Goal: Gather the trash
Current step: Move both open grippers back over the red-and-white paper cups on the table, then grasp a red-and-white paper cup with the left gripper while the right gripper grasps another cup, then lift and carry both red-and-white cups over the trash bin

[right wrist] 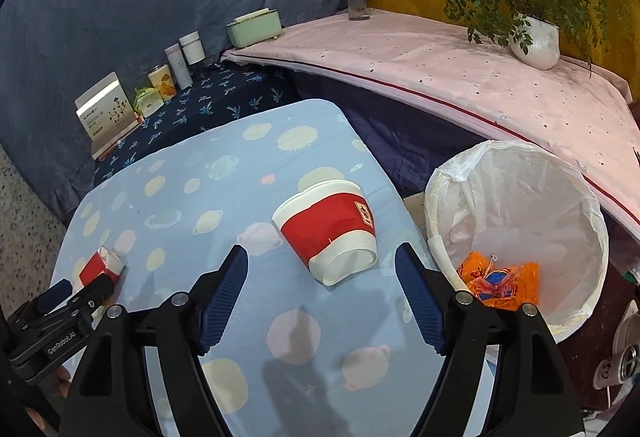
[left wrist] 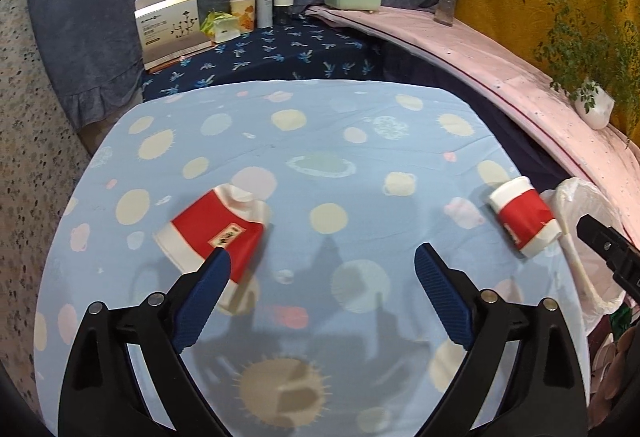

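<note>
Red and white paper cups are lying on their sides on the blue spotty table cloth. One squashed cup is lying on the left side of the table, and the left gripper is hanging over it with its two tongs wide apart, holding nothing. One blue finger is sitting in front of that cup. The other cup is lying near the table's right edge, just beside the white lined bin. The right gripper is waiting just in front of it, tongs wide apart too and empty. An orange wrapper is already sitting in the bin.

Paper cups are light and round. If a finger bumps a cup's side, it could roll away, maybe off the table. A hard squeeze could squash it and make it slip out.
</note>
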The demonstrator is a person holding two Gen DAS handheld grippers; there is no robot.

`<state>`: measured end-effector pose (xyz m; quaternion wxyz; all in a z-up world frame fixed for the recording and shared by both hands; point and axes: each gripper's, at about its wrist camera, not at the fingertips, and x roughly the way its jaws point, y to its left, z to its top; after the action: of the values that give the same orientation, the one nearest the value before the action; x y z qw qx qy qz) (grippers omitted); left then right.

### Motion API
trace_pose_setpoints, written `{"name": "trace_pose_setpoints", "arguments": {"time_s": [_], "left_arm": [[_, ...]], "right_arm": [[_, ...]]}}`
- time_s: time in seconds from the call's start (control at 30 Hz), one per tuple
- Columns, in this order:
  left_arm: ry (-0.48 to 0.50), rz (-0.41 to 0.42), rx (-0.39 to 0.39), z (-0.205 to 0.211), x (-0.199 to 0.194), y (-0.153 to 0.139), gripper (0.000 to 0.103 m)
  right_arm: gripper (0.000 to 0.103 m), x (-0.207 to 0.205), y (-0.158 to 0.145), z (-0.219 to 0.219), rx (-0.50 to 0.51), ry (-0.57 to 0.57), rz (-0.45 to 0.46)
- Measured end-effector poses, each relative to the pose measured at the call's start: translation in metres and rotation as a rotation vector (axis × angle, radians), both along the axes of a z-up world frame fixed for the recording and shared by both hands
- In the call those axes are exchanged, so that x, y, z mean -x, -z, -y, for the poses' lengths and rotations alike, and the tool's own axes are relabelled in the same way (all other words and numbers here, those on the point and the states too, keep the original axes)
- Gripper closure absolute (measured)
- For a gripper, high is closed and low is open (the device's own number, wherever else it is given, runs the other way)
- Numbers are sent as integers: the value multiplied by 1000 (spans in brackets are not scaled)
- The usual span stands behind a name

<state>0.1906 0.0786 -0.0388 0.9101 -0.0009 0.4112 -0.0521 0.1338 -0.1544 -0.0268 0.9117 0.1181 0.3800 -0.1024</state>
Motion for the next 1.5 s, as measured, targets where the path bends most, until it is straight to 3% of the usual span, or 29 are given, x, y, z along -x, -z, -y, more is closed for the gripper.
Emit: {"name": "trace_pose_setpoints", "arguments": {"time_s": [0.4,0.7,1.0,1.23,1.5], "left_arm": [[3,5,-90,-42,-19,17,9],[16,-62,-126,-65,-42,43,9],[-1,-127,-60,-75,-54,62,9],[32,-121,-37,-65,-53,61,14],[66,-83,-27,-45,-43,48,15]], "right_arm": [[22,-38,21,-2,47,-44,-63],[22,-66,44,2,69,-51,-119],[22,-81,64,8,39,-42,-156],[26,-84,72,4,33,-48,-163],[26,-73,61,-1,20,-47,-116]]}}
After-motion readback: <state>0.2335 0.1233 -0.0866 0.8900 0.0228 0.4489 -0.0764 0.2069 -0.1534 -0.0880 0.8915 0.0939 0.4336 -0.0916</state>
